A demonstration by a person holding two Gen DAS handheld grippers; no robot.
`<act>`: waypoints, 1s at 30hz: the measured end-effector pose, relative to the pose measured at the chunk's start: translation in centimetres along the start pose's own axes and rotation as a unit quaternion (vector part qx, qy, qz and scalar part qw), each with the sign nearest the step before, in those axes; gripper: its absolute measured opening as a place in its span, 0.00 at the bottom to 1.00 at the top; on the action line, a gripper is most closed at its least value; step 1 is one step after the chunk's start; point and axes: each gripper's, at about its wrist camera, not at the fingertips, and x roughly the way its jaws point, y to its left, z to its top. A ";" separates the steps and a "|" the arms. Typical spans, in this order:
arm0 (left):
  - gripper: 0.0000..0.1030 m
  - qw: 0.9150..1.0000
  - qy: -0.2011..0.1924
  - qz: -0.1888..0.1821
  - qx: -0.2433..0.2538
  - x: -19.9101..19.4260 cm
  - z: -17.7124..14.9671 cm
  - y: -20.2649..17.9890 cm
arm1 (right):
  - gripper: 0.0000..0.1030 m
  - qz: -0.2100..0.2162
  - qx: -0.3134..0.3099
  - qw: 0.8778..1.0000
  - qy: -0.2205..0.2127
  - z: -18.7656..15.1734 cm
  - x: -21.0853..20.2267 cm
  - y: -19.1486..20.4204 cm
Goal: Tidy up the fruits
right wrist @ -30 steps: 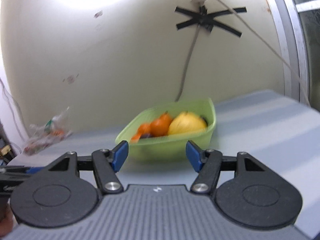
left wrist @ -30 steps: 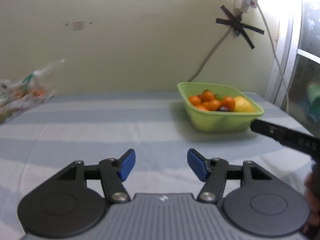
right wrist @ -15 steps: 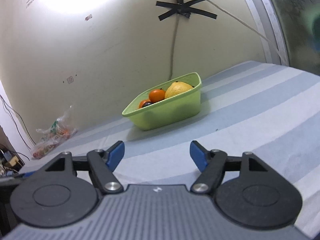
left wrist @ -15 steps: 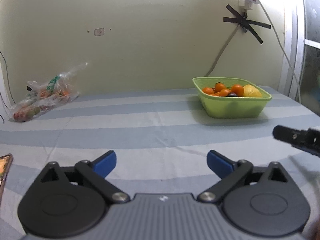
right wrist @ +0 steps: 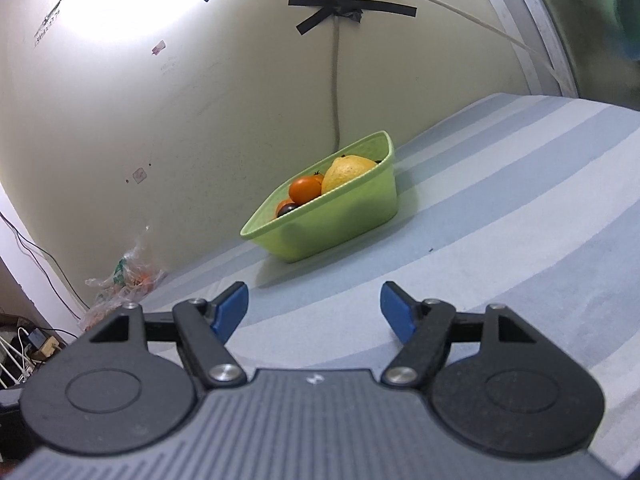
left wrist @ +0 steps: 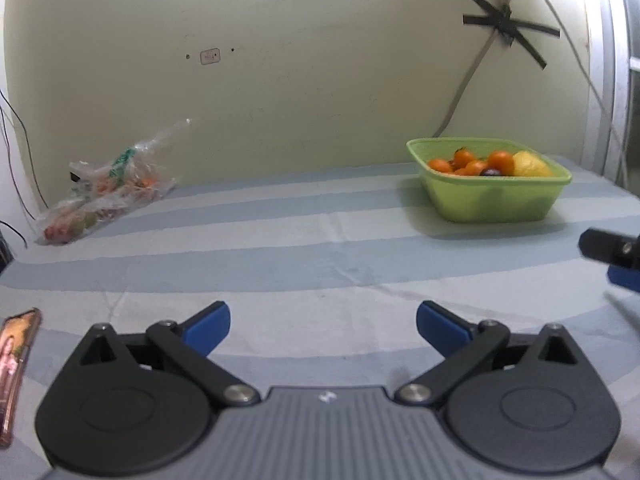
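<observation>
left claw (left wrist: 323,322): spread wide at the bottom of the left wrist view, nothing between the blue pads, only striped bench (left wrist: 280,264) seen through the gap.
right claw (right wrist: 313,311): held open as well, nothing gripped; its tip is also caught at the right edge of the left wrist view.
green tub (right wrist: 340,224): found just above centre in the right wrist view, almost dead ahead of the right claw; in the left wrist view it is pushed off to the right of centre.
tub's long axis: seen running slantwise, lower left to upper right, in the right wrist view.
fruits in tub: a lemon (right wrist: 347,170) and orange tomatoes (right wrist: 305,189) are piled inside.
bagged fruit (left wrist: 100,190): left lying far back at the left, against the wall.
nearer claw: the right is judged closer to the tub; the bag is judged better placed for the left.
</observation>
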 end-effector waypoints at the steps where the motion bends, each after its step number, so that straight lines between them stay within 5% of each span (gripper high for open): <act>1: 1.00 1.000 0.001 0.003 0.003 0.1 -0.1 -0.1 | 0.73 0.001 -0.001 1.000 0.000 0.0 0.0 0.0; 8: 1.00 1.000 0.028 0.011 0.004 0.9 -0.4 -0.2 | 0.74 0.000 -0.003 1.000 0.000 -0.1 -0.1 0.1; 30: 1.00 0.999 0.027 0.018 0.006 0.8 -0.2 0.2 | 0.74 0.000 -0.004 1.000 0.002 -0.1 0.0 0.1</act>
